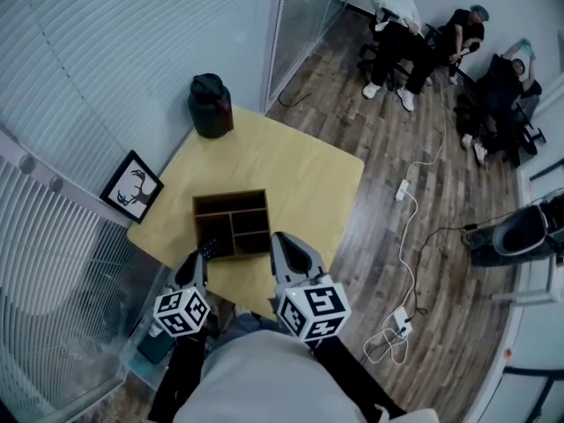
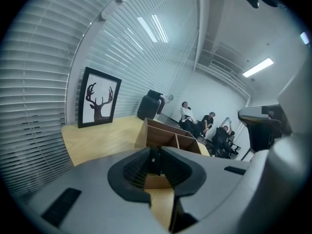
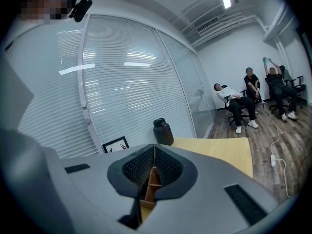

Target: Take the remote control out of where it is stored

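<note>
A brown wooden organizer box [image 1: 232,224] with several compartments stands on the yellow table [image 1: 291,170]. At its near left corner a black remote control [image 1: 210,249] sticks up. My left gripper [image 1: 200,261] is at that corner. In the left gripper view the remote [image 2: 154,161] shows as a thin dark strip, edge-on, with the left gripper [image 2: 154,156] shut on it, and the box [image 2: 170,138] lies just beyond. My right gripper [image 1: 285,241] hovers over the box's near right corner. Its jaws [image 3: 154,151] meet at the tips with nothing between them.
A black jug [image 1: 210,105] stands at the table's far corner. A framed deer picture [image 1: 132,188] leans against the blinds on the left. Cables and a power strip [image 1: 401,189] lie on the wooden floor to the right. Three people sit on chairs [image 1: 441,42] at the far end.
</note>
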Action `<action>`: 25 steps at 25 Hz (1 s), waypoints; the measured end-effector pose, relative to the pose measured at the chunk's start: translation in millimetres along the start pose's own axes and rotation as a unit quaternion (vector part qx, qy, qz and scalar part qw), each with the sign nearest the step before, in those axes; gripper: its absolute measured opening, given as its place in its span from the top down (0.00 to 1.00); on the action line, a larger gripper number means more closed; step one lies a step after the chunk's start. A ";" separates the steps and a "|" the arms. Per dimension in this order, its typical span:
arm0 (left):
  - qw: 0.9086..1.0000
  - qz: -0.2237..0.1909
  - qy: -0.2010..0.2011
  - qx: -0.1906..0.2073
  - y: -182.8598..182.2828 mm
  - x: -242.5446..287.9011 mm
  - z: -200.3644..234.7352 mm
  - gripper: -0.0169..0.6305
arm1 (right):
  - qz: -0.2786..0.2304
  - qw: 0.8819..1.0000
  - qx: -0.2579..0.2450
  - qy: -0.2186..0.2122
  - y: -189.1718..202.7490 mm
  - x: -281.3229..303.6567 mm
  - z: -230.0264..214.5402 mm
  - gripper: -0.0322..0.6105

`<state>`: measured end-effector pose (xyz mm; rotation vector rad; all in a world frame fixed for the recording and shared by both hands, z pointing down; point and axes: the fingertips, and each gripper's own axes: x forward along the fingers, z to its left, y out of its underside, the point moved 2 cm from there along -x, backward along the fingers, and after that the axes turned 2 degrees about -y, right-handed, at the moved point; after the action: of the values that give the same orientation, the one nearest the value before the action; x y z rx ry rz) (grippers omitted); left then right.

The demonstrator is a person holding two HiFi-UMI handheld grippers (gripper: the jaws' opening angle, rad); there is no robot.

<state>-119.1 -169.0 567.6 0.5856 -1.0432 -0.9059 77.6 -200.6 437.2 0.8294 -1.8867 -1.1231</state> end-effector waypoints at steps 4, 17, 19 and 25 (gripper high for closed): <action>1.000 -0.003 0.003 -0.003 -2.7 -0.8 -2.1 0.87 | 0.000 1.000 0.002 0.000 -0.6 -0.2 -0.7 0.94; 1.000 -0.019 0.006 0.004 -13.4 -1.5 -6.2 0.87 | 0.002 1.000 0.006 0.000 2.0 4.2 -2.5 0.94; 1.000 -0.019 0.006 0.004 -13.9 -1.4 -6.3 0.87 | 0.002 1.000 0.007 0.001 1.4 4.5 -2.9 0.94; 1.000 -0.019 0.010 0.002 -16.1 -2.3 -7.5 0.87 | 0.004 1.000 0.009 0.002 2.2 4.9 -4.0 0.94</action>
<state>-118.3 -175.5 550.9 0.6176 -1.0197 -0.9300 78.4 -205.3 441.8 0.8338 -1.8972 -1.1008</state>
